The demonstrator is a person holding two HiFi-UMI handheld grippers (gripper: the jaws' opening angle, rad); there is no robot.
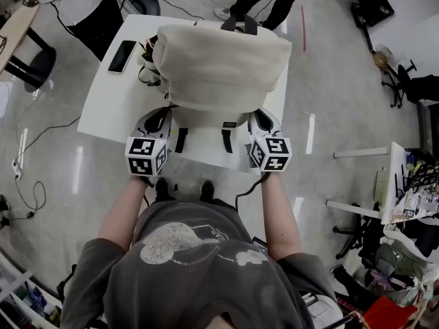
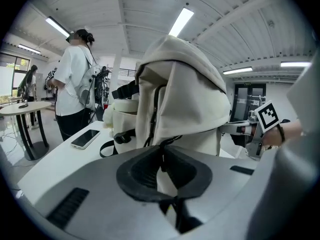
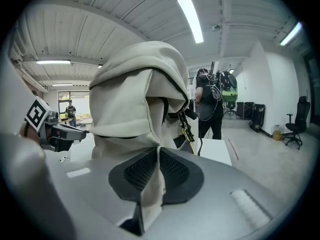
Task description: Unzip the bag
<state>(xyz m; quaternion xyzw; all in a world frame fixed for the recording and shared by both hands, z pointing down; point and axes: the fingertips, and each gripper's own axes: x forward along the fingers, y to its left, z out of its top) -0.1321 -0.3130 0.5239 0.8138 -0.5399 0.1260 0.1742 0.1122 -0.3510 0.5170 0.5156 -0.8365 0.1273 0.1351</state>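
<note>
The white, flat, rectangular table (image 1: 110, 108) occupies the upper centre of the head view. The bag (image 1: 219, 67), a cream backpack of soft matte fabric, stands at the table's centre. Its top flap is folded over, and its contents are not visible. Two black straps (image 1: 180, 140) hang over its lower edge, and a black handle (image 1: 239, 25) sits at its upper edge. The left gripper (image 1: 164, 115) is at the bag's lower left corner. Its jaws are clenched on a thin dark strip and the cream fabric there. The right gripper (image 1: 259, 117) is at the lower right corner, with its textured black pads (image 3: 175, 171) pinching a fold of cream fabric. A flat black phone (image 1: 122, 55) lies at the table's upper left.
</note>
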